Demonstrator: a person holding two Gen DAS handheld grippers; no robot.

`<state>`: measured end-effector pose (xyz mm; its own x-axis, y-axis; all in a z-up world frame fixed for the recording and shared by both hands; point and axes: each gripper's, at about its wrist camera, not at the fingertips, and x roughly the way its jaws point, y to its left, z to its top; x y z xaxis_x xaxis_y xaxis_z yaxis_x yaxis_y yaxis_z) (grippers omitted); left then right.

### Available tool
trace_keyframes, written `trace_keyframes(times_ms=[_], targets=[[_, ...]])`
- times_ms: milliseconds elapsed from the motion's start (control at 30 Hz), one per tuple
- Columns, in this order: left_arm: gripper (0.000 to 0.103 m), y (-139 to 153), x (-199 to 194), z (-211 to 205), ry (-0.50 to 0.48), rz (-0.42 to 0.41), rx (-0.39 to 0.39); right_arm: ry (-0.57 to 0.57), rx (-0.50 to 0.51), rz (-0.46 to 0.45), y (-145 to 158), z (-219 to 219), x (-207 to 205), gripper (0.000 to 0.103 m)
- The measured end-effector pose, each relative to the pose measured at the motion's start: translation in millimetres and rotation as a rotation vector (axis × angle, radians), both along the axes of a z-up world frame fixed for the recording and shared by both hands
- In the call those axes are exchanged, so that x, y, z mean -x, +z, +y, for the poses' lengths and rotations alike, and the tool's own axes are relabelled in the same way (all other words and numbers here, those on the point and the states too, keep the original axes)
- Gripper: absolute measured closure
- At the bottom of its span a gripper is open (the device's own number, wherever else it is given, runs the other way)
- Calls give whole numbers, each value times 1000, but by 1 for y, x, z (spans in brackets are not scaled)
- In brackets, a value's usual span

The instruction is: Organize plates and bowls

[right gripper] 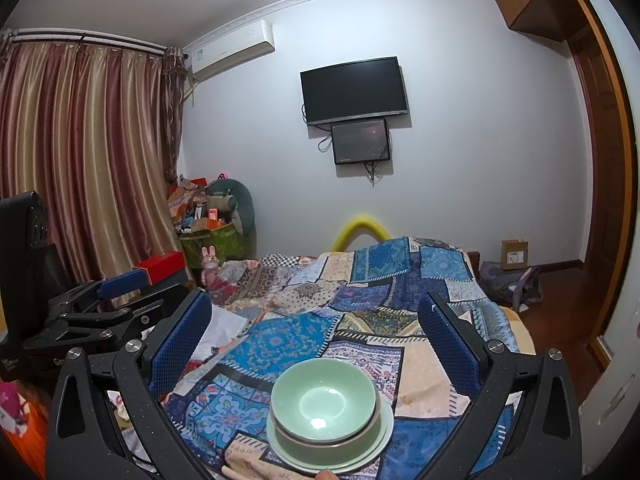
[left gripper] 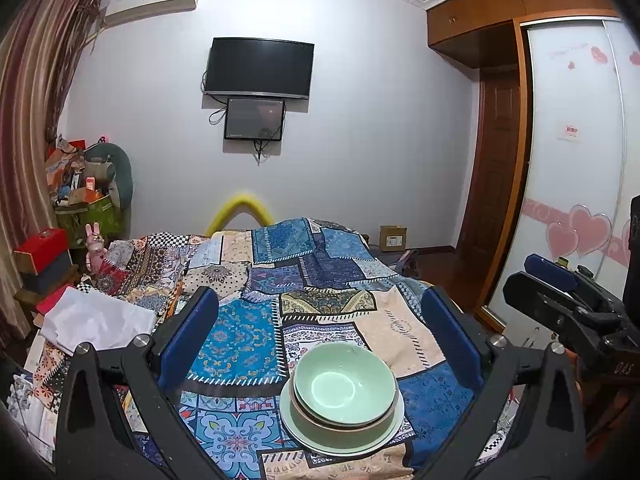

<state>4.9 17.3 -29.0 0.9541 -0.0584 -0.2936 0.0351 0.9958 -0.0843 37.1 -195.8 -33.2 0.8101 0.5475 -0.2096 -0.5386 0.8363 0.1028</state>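
Note:
A pale green bowl [left gripper: 345, 388] is nested in a second green bowl with a brown rim [left gripper: 340, 424], and both stand on a pale green plate [left gripper: 376, 442] on the patchwork bedspread. The same stack shows in the right wrist view: top bowl [right gripper: 325, 400], lower bowl [right gripper: 360, 436], plate [right gripper: 384, 440]. My left gripper [left gripper: 320, 300] is open and empty, held above and behind the stack. My right gripper [right gripper: 314, 306] is open and empty, also above the stack. Each gripper shows at the edge of the other's view.
The patchwork bedspread [left gripper: 256, 280] covers the bed. A white cloth [left gripper: 96, 320] lies at its left edge. Boxes and clutter [left gripper: 80, 188] stand at the left wall. A wardrobe [left gripper: 576, 140] and door are on the right. A cardboard box [right gripper: 514, 254] sits on the floor.

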Motion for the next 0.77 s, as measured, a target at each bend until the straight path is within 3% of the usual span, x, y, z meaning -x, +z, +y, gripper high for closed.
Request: trace_keyframes(times_ms=[767], targets=[[0, -1, -5, -2, -1, 15, 10, 11, 22, 5, -1, 2, -4, 0]])
